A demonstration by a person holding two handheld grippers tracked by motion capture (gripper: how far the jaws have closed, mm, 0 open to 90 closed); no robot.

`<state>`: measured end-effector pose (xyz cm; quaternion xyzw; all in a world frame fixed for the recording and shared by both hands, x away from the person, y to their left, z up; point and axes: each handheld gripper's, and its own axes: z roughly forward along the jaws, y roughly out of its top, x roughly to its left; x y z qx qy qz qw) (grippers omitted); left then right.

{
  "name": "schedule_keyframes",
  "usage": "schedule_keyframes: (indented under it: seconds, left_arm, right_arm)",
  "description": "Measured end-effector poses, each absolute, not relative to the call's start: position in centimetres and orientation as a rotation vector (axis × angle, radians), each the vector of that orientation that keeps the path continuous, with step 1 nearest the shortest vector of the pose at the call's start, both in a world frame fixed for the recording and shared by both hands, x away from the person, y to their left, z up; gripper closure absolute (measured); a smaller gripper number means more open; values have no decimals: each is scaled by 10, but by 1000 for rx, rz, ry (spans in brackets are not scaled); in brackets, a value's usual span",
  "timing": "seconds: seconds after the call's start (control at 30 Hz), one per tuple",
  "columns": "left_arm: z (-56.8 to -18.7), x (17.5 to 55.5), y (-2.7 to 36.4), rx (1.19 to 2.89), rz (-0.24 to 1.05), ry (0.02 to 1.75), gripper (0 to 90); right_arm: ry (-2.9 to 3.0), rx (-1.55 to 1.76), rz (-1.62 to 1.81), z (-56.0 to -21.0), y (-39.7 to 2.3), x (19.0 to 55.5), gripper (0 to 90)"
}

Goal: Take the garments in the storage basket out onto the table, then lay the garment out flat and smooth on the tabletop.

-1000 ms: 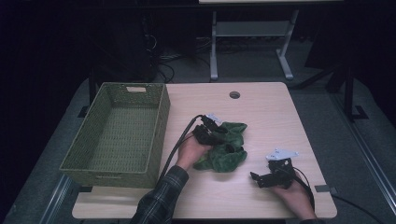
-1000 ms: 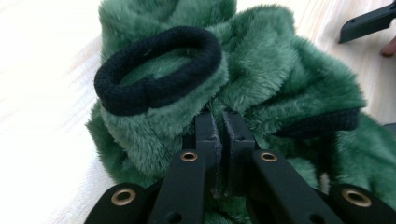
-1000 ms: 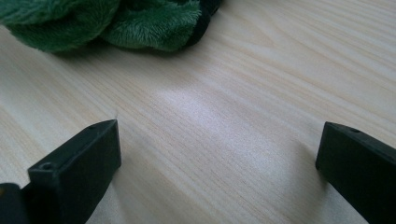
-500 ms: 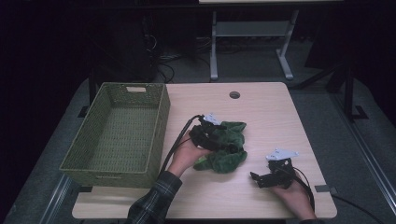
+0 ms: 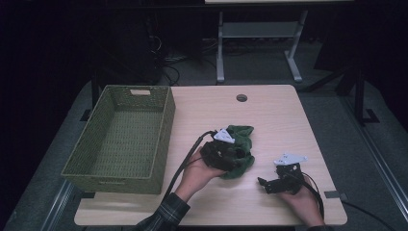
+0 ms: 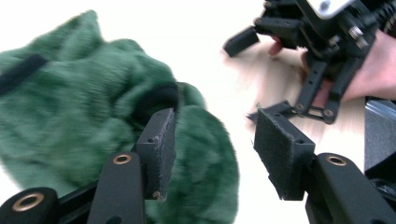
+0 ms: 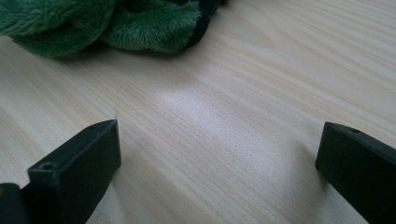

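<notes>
The green plush cloth [image 5: 239,150] lies bunched at the centre of the bench [image 5: 269,115] in the high view, and the left gripper [image 5: 222,153] sits pressed against its left side. In the left gripper view the jaws stand apart: one pad lies against the fleecy heap [image 6: 93,121] at centre left, the other is over bare wood, so nothing is pinched between them. The left hand [image 5: 195,168] reaches up from the bottom edge, a plaid sleeve [image 5: 166,219] at the wrist. The right gripper [image 5: 281,180] rests low on the bench at lower right, held by the right hand [image 5: 300,202], well apart from the cloth. Its jaws are spread wide over pale wood grain, with the fuzzy green folds [image 7: 93,23] along the top left of the right gripper view. A black band seems to edge the fabric, though blur makes that uncertain. A woven green basket [image 5: 163,139] with straight walls stands at the left.
</notes>
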<state>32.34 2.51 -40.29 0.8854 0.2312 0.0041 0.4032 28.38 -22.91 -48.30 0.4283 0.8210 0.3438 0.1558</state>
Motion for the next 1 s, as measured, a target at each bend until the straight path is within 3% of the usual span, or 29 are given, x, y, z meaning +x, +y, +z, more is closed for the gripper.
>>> schedule_keyframes:
  seconds: [0.13,0.2,0.63,1.0]
  left_arm:
    - [-413,317,19,2252,-8,577,494]
    - [-419,315,16,2263,-11,573,493]
    - [-449,321,7,2360,62,572,484]
    - [-458,328,12,2360,63,583,758]
  right_arm:
    - [2358,1225,979,-482,-229,285,12]
    - [2360,1210,986,-479,-229,285,151]
    - [2391,1139,1121,-465,-219,298,367]
    - [2432,1130,1182,-475,-206,318,443]
